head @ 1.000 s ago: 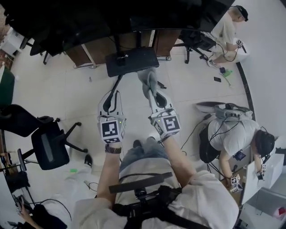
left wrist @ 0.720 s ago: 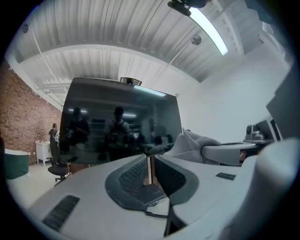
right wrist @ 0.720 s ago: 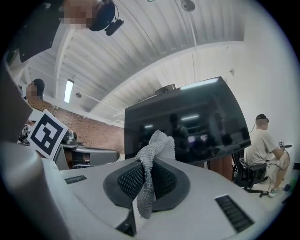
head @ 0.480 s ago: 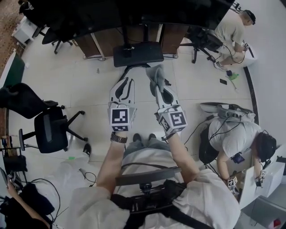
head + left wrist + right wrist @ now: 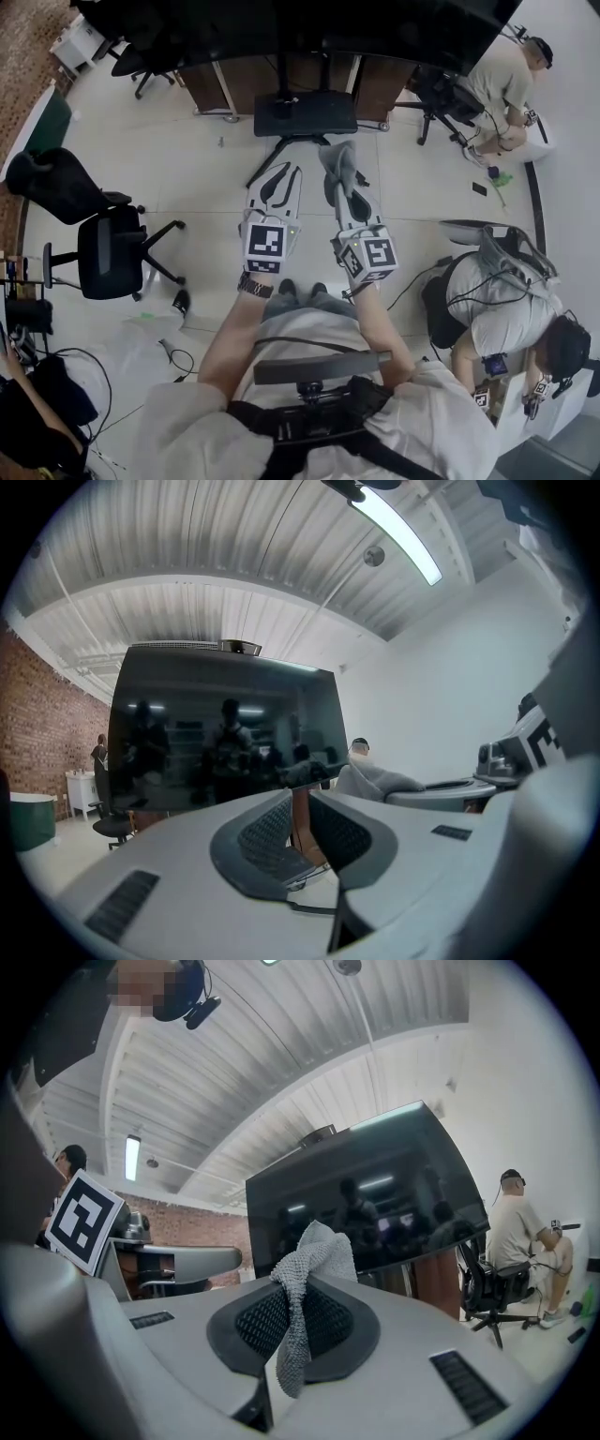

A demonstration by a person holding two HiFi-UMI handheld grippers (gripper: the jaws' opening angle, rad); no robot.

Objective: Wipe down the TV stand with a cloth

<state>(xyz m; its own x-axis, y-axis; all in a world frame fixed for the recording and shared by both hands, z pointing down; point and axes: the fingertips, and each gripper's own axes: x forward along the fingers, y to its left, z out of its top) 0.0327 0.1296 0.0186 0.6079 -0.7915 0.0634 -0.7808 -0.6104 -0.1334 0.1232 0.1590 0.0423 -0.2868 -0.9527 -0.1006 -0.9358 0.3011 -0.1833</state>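
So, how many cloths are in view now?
1. The cloth, grey, is clamped in the right tool, its end hanging between the jaws. More could be hidden out of view.

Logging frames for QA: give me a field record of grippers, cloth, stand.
left gripper: jaws slightly apart, empty
right gripper: shut on cloth
cloth: grey, bunched above the jaws, tail hanging down, not touching the stand
stand: black base ahead of both grippers, below TV
wiping: not yet begun
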